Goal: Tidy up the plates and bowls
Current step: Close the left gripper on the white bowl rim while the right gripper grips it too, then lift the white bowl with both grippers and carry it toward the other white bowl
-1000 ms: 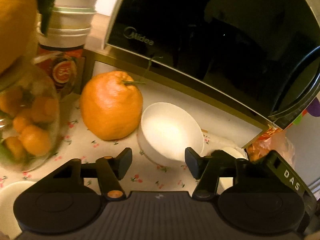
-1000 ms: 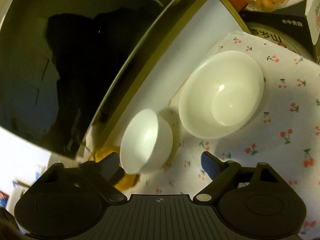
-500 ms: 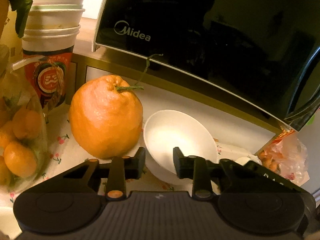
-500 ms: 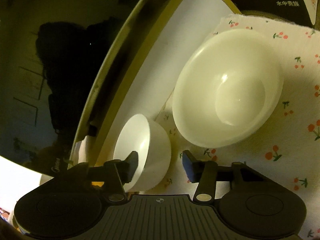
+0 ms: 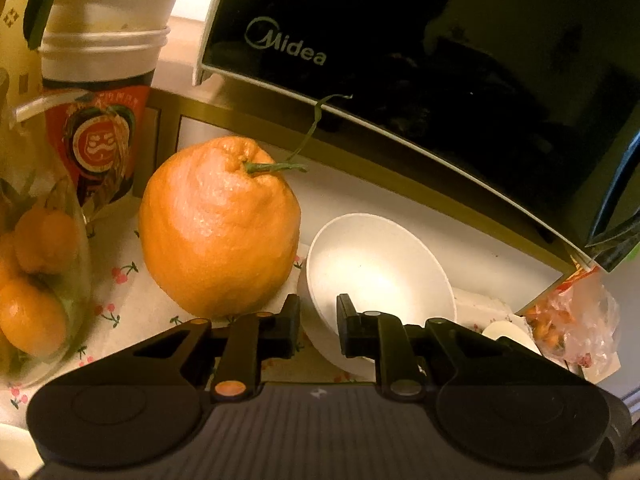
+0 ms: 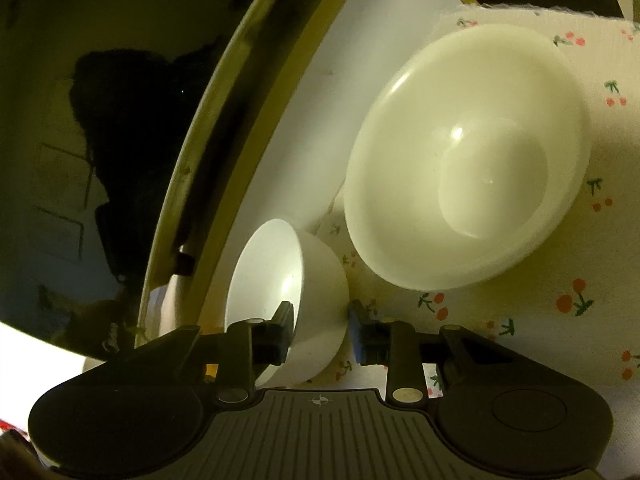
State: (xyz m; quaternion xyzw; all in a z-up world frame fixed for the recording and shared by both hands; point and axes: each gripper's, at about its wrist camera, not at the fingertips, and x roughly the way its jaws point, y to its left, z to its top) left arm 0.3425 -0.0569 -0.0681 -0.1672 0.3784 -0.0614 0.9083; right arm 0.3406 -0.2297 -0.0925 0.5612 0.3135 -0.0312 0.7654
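A small white bowl point(image 5: 380, 268) sits tilted on the cherry-print cloth under the microwave shelf. My left gripper point(image 5: 318, 326) has closed on its near rim, one finger outside and one inside. The same small bowl shows in the right wrist view point(image 6: 304, 300), where my right gripper point(image 6: 320, 330) is shut across its wall, left finger inside, right finger outside. A larger white bowl point(image 6: 468, 156) lies on the cloth just beyond and right of the small one, apart from both grippers.
A big orange point(image 5: 218, 226) stands just left of the small bowl. A black Midea microwave point(image 5: 420, 60) overhangs on a gold-edged shelf. A glass jar of small oranges point(image 5: 36, 276), stacked paper cups point(image 5: 100, 60) and a snack bag point(image 5: 572, 320) crowd the sides.
Both grippers have moved in on the small bowl and narrowed from wide open until their fingers clamp its rim. The small bowl now tilts more toward the right wrist camera.
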